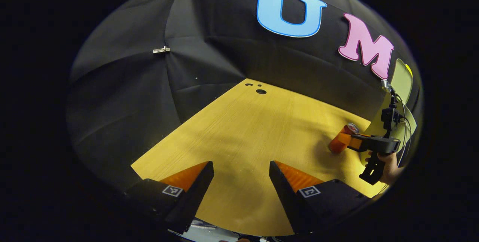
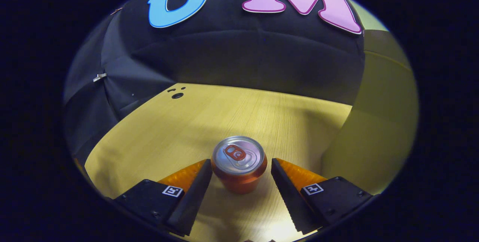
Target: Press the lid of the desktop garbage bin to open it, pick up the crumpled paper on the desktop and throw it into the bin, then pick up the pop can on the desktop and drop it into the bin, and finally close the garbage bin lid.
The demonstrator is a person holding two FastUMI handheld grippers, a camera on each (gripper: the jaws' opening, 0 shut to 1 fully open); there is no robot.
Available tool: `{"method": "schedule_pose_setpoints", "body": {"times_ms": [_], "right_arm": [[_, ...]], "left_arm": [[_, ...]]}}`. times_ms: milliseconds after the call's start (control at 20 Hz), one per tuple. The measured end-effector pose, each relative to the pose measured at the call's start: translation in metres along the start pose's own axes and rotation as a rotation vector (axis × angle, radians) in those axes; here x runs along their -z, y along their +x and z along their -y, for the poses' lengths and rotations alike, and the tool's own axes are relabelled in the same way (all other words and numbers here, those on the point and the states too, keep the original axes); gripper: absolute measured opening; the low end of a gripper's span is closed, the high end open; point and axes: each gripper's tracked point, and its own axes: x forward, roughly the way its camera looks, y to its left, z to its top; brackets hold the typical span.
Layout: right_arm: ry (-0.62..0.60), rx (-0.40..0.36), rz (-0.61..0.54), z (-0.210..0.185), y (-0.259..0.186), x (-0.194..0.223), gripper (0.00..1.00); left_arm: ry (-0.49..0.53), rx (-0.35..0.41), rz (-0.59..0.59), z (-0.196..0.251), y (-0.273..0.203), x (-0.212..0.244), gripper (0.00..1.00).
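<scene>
2 fingers of the right gripper (image 2: 241, 167) stand spread around the upright can (image 2: 239, 163) mid-bench (image 2: 157, 129), unclenched; closing off-centre could topple it. Left gripper (image 1: 241, 169) hangs released.

Both views look down across the table (image 1: 254, 129) (right one nearer), sharing the pop can (image 2: 238, 163).

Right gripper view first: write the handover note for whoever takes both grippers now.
Right gripper: open, fingers either side of the upright orange aluminium pop can, not yet pressing it.
Left gripper: open, holding nothing, above the yellow wooden desktop.
From the left gripper view, the can stands at the right gripper, beside a pale yellow-green object, possibly the bin.
Done: cannot confirm paper step.
Left: grip can, drop it in the bin, close lid.
</scene>
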Motion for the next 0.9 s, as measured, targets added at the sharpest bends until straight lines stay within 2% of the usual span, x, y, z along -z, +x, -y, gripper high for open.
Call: {"method": "schedule_pose_setpoints", "body": {"times_ms": [250, 350, 500, 550, 900], "right_arm": [[-0.009, 0.004, -0.009, -0.004, 0.016, 0.004, 0.99], [-0.022, 0.007, -0.003, -0.005, 0.016, 0.003, 0.85], [-0.038, -0.014, -0.001, -0.011, 0.011, 0.0, 0.84], [-0.043, -0.024, 0.008, -0.014, 0.007, -0.003, 0.84], [-0.112, -0.113, 0.055, -0.032, -0.049, -0.038, 0.83]], "left_arm": [[-0.014, 0.002, -0.011, 0.001, 0.005, 0.002, 0.96], [-0.013, 0.002, -0.017, 0.002, 0.003, 0.005, 0.96], [-0.008, 0.014, -0.023, 0.008, 0.002, 0.008, 0.99], [-0.001, 0.016, -0.019, 0.01, 0.001, 0.008, 0.96], [0.023, 0.062, 0.005, 0.029, -0.005, 0.005, 0.96]]}}
